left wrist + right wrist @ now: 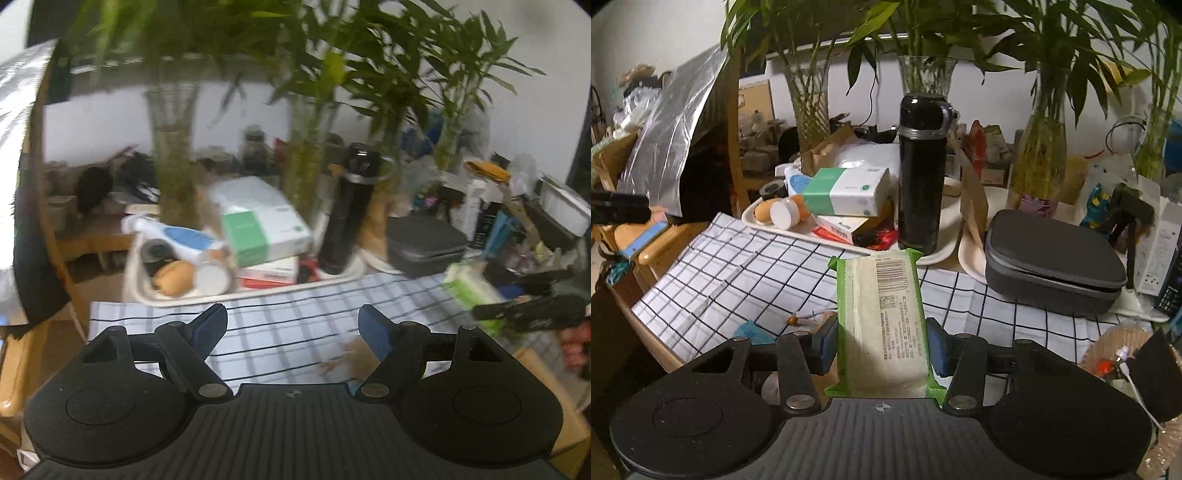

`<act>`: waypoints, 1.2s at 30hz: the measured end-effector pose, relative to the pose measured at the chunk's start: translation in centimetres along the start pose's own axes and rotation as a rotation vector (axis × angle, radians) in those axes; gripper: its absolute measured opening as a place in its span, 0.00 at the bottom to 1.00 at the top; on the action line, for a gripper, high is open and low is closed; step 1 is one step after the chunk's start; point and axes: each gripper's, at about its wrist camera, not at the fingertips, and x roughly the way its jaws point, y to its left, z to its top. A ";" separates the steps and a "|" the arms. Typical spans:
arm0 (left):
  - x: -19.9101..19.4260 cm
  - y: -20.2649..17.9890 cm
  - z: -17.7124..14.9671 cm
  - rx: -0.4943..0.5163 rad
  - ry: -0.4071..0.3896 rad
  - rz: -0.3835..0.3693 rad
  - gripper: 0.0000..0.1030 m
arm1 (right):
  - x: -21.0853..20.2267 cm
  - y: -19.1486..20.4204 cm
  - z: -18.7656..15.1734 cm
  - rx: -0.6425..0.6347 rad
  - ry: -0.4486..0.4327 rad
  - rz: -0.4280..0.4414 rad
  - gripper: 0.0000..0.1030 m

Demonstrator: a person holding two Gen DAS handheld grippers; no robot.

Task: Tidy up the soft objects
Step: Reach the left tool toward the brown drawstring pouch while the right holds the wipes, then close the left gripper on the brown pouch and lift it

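A green-edged soft tissue pack point(882, 325) with a barcode lies lengthwise between the pads of my right gripper point(882, 341), which is shut on it above the checked cloth point(738, 273). In the left wrist view that same pack point(469, 288) shows at the right, beside the black right gripper. My left gripper point(293, 330) hangs open over the checked cloth point(277, 310) with nothing between its blue pads. A green and white tissue box point(846, 192) rests on a stack in the white tray point(757, 221) behind the cloth. The left wrist view is blurred.
A tall black flask point(919, 173) stands on the tray's right end. A grey zip case point(1052, 258) lies to the right of it. Glass vases of bamboo point(1038, 147) line the back. A small tan object point(805, 317) lies on the cloth near my right gripper.
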 end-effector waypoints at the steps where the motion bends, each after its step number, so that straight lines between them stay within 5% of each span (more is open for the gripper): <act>1: 0.3 -0.5 0.6 -0.008 0.024 -0.017 0.76 | 0.0 -0.4 0.0 0.014 -0.001 -0.001 0.50; 7: 7.1 -2.7 3.7 -0.188 0.297 -0.156 0.75 | -0.4 -1.6 -0.2 0.039 -0.013 -0.006 0.50; 18: 19.8 -2.0 -1.5 -0.551 0.838 -0.172 0.72 | -0.5 -3.1 -0.2 0.063 -0.015 0.000 0.50; 24: 22.9 -1.4 -2.6 -0.663 0.904 -0.202 0.66 | -0.7 -3.1 -0.1 0.067 -0.027 0.012 0.50; 36: 26.0 -1.5 -4.6 -0.687 1.008 -0.105 0.56 | -1.2 -3.6 0.1 0.085 -0.049 0.005 0.50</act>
